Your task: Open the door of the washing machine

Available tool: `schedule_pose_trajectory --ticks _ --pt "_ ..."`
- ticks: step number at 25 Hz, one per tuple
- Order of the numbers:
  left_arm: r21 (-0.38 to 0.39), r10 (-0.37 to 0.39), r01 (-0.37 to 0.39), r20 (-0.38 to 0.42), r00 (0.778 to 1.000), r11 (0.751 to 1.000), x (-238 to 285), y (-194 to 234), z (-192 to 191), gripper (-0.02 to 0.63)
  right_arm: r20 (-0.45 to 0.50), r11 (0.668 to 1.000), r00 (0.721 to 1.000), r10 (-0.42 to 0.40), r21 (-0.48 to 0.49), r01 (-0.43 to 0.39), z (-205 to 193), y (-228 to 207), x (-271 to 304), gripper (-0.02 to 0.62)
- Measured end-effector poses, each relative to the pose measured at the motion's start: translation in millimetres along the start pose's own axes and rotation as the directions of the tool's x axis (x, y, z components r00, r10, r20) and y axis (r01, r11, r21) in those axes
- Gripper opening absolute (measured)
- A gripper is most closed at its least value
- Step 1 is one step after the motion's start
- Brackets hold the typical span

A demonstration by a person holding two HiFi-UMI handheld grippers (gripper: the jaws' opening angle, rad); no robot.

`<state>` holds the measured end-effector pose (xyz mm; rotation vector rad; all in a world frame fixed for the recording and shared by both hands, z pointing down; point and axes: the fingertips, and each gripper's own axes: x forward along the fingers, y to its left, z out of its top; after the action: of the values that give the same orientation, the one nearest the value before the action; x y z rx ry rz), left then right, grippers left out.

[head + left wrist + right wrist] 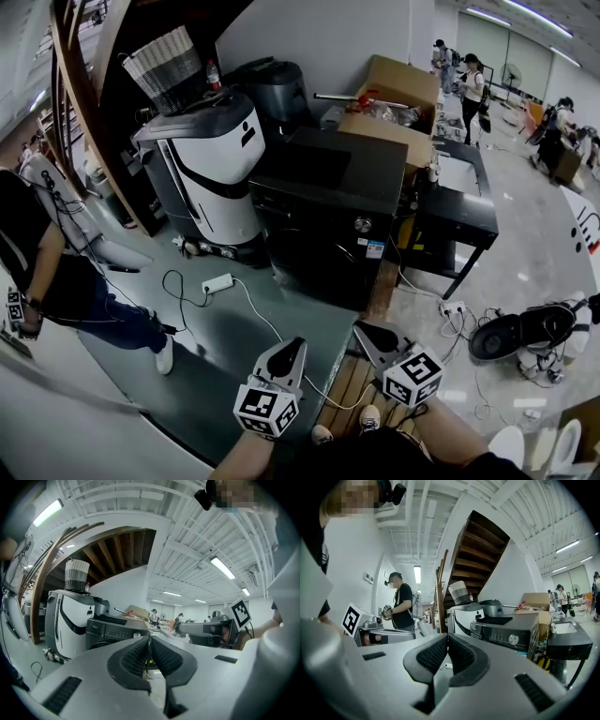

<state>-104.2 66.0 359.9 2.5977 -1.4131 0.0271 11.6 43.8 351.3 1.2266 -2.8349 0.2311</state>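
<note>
Across grey floor [202, 361], washing machine [328, 220] stands well beyond left gripper [296, 345] and right gripper [364, 330], jaws together.

Grey-green floor [208, 364] with black washing machine [323, 239], white power strip [217, 282] and trailing cable [259, 312] directly on it

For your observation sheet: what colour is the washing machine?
The washing machine is black; the head view shows it best.

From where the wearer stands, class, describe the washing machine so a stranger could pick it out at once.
Find the dark staircase, then look below it. The washing machine stands right of the white unit carrying a woven basket; it alone is a black box with a silver front knob.
</note>
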Motion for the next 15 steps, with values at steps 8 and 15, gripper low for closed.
schedule_pose_trajectory --ticks 8,15 --pt "0.007 -0.003 0.003 0.002 1.0 1.0 -19.9 16.7 -5.4 0.091 0.029 1.0 0.999 -0.016 -0.017 0.016 -0.6 19.0 5.1 0.042" --pt "0.009 0.004 -0.004 -0.002 1.0 1.0 -20.9 24.9 -6.4 0.167 0.044 0.999 0.999 -0.027 -0.044 0.029 1.6 15.4 14.3 0.151"
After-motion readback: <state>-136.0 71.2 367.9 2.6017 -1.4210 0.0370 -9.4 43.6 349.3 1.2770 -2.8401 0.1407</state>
